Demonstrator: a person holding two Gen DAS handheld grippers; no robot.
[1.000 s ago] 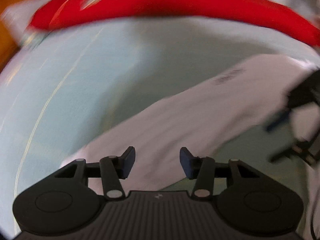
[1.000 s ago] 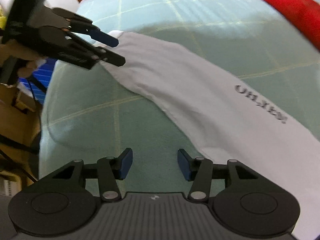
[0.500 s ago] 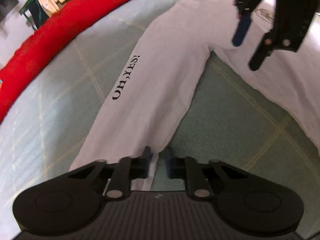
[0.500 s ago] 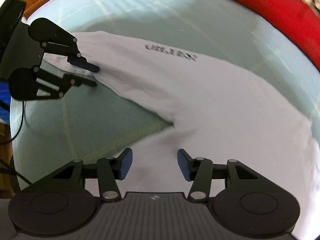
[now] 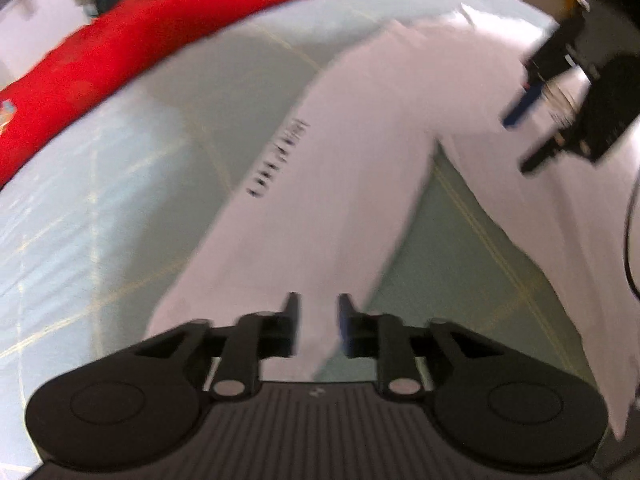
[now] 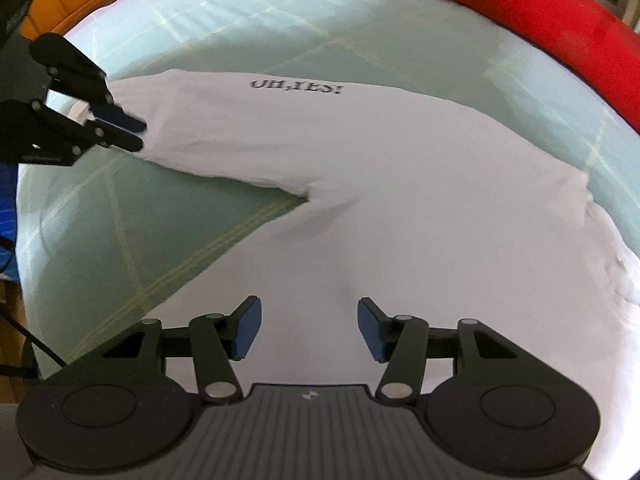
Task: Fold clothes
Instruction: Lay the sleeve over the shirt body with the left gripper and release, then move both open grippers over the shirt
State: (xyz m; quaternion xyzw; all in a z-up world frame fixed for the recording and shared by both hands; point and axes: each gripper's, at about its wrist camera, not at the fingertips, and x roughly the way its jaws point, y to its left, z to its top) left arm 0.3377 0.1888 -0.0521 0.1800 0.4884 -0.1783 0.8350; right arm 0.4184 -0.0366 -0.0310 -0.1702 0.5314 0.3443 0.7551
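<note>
After clamping nearly shut at the cuff half a second ago, opening again at the left gripper [image 5: 316,320]. White cloth between the pads, loose, not pinched. Reads as a release: sleeve [image 5: 320,184] laid out straight and flat on the pale green checked sheet [image 6: 120,240], running away from the cuff toward the shirt [image 6: 440,220] body, black lettering [image 6: 296,87] face up. Probably means smoothing done on this side and a fresh grasp needed before any fold. Further right, past the armpit crease, hovering low over the shirt's body with the right gripper [image 6: 310,328]. Wide apart there and widening a little more, nothing clamped, only flat cloth below. Swung in from the bare sheet a second ago, so likely lining up for a pinch.
</note>
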